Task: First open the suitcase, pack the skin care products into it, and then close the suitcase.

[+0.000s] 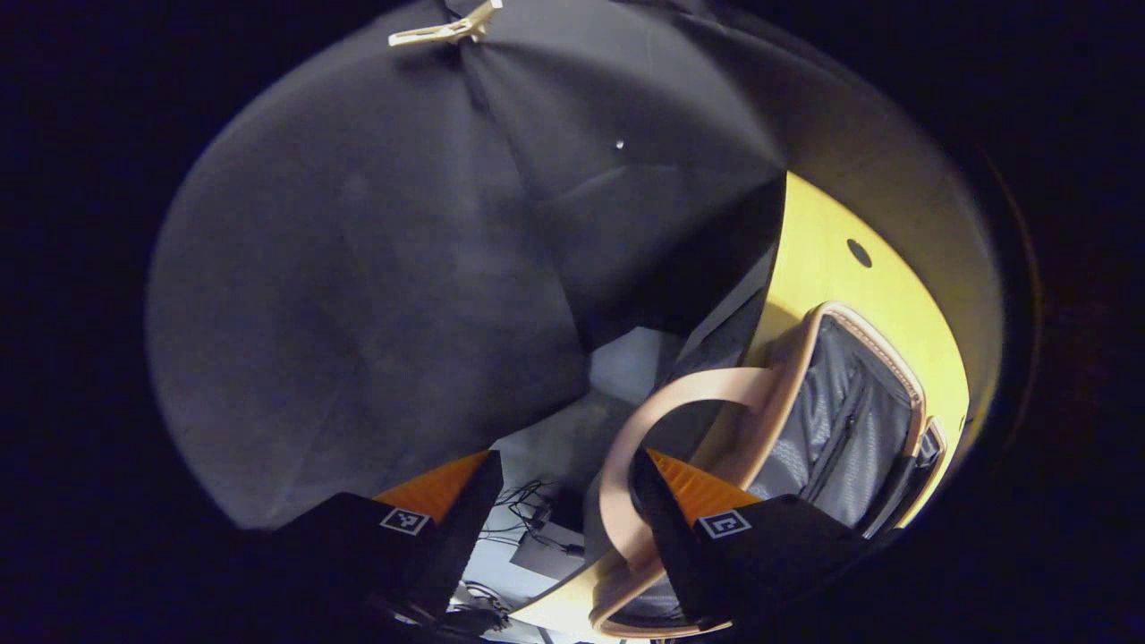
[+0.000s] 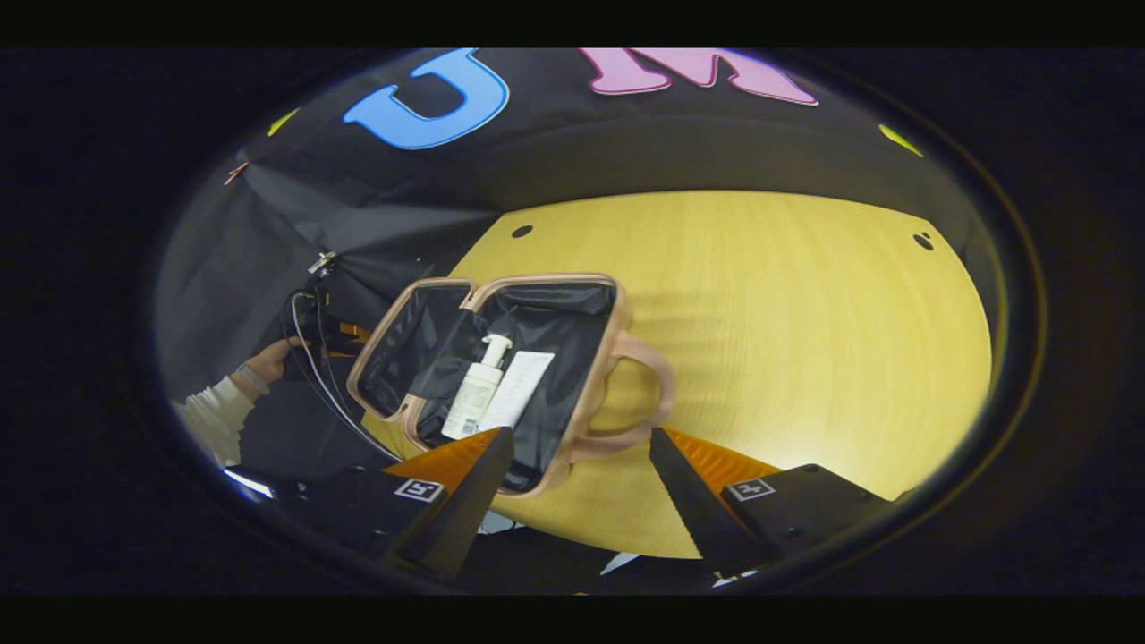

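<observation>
Nearest the lens, lower centre of the left gripper view: left tool, fingers spread wide, gripping nothing, one finger poking through the handle of the suitcase. Lid lining standing at lower right of that frame.

In the right gripper view, suitcase lying open at centre-left on the counter, pump bottle and flat white packet side by side inside, long axes running from lower left to upper right. Right tool at bottom centre, wide apart, empty, just short of the case's near rim.

Probably packed; closing next. Lid half toward the left of frame, nearer the hand at left.
</observation>
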Tool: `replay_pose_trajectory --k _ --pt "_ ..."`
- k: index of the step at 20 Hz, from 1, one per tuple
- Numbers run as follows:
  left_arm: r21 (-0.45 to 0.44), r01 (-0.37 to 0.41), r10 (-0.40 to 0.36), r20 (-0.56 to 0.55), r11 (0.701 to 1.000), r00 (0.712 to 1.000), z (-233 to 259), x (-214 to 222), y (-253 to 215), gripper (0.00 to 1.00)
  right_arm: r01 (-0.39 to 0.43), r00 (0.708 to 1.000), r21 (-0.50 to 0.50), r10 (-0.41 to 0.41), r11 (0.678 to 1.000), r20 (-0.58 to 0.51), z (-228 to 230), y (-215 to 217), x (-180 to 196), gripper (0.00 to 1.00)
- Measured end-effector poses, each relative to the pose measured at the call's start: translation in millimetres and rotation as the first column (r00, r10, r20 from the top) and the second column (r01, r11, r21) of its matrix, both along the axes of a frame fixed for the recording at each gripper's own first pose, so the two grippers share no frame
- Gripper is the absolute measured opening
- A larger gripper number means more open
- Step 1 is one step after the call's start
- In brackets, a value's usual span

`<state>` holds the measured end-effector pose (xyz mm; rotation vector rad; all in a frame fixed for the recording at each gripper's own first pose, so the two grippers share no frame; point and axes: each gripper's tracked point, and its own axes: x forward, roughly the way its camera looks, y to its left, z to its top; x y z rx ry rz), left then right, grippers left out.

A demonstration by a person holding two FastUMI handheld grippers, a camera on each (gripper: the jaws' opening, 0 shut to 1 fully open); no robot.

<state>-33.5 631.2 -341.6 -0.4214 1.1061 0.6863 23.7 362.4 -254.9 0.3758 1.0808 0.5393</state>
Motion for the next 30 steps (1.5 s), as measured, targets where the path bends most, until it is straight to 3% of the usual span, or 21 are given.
replay_pose_trajectory --k 1,3,5,6,8,10,14,19,22,26,30 --pt "0.021 0.011 -0.010 -0.032 1.000 0.999 -7.5 0.5 7.9 0.93 0.003 1.000 -0.012 -0.003 1.000 -0.001 -0.9 -4.5 -1.9 0.97" --pt "-0.071 0.018 -0.017 0.009 0.997 1.000 -20.9 14.8 -2.6 0.93 0.005 1.000 -0.018 -0.006 1.000 -0.021 -3.6 -8.9 -8.9 0.97" --pt "-0.154 -0.024 0.034 0.060 0.988 0.998 -22.5 22.2 -11.9 0.72 0.018 0.999 -0.014 -0.018 1.000 -0.031 -3.7 -11.2 -13.9 0.98" --pt "-0.194 -0.048 0.064 0.077 0.980 0.995 -29.4 23.4 -16.2 0.66 0.018 0.999 -0.014 -0.019 1.000 -0.037 -4.8 -12.7 -17.5 0.98" --pt "-0.218 -0.065 0.080 0.059 0.974 0.995 -25.8 21.6 -22.3 0.22 0.020 0.999 -0.010 -0.020 1.000 -0.033 -4.7 -14.3 -16.5 0.98" --pt "-0.200 -0.043 0.061 0.085 0.979 0.995 -20.8 28.1 -21.3 0.20 0.023 0.999 -0.001 -0.023 1.000 -0.026 -2.0 -15.1 -15.9 0.98" --pt "-0.141 0.075 -0.052 0.156 0.987 0.986 24.3 32.1 -31.0 0.11 0.016 1.000 0.030 -0.016 0.999 0.006 4.9 -14.1 -11.1 0.98" --pt "-0.027 0.168 -0.154 0.281 0.985 0.947 119.1 38.6 -61.8 0.07 -0.004 0.999 0.083 0.000 0.997 0.046 15.5 -15.3 -9.4 1.00" --pt "0.056 0.211 -0.216 0.378 0.976 0.900 190.5 42.2 -106.8 0.06 -0.040 0.998 0.117 0.033 0.992 0.060 22.4 -22.6 -12.3 0.98" --pt "0.092 0.291 -0.296 0.515 0.952 0.804 281.2 44.5 -200.2 0.06 -0.068 0.994 0.124 0.056 0.990 0.095 28.0 -46.9 -6.8 0.98" --pt "0.113 0.393 -0.383 0.576 0.912 0.722 316.9 57.1 -305.0 0.06 -0.052 0.990 0.136 0.034 0.989 0.134 33.6 -91.8 -3.0 0.98"
